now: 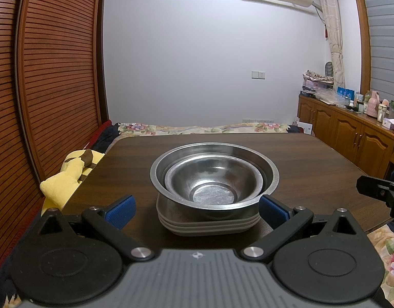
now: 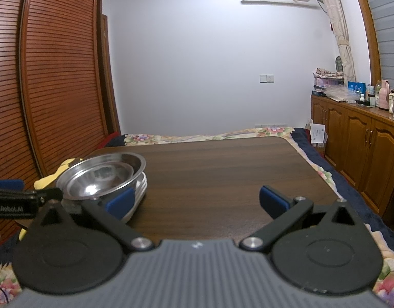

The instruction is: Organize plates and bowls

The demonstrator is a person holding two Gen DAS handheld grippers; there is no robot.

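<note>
Jaws wide on both grippers, flanking stacked bowls, holding nothing.

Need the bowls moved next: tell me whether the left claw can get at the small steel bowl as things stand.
Probably yes. The left claw is open and faces the stack squarely; the small steel bowl sits uncovered inside the larger bowl, whose rim surrounds it, so a reach from above looks best.

From the right wrist, the left hand-held gripper is cut off at nine o'clock, the right hand-held gripper's blue fingertip covers part of the plate stack, and small bottles at three o'clock stay unreadable.
</note>
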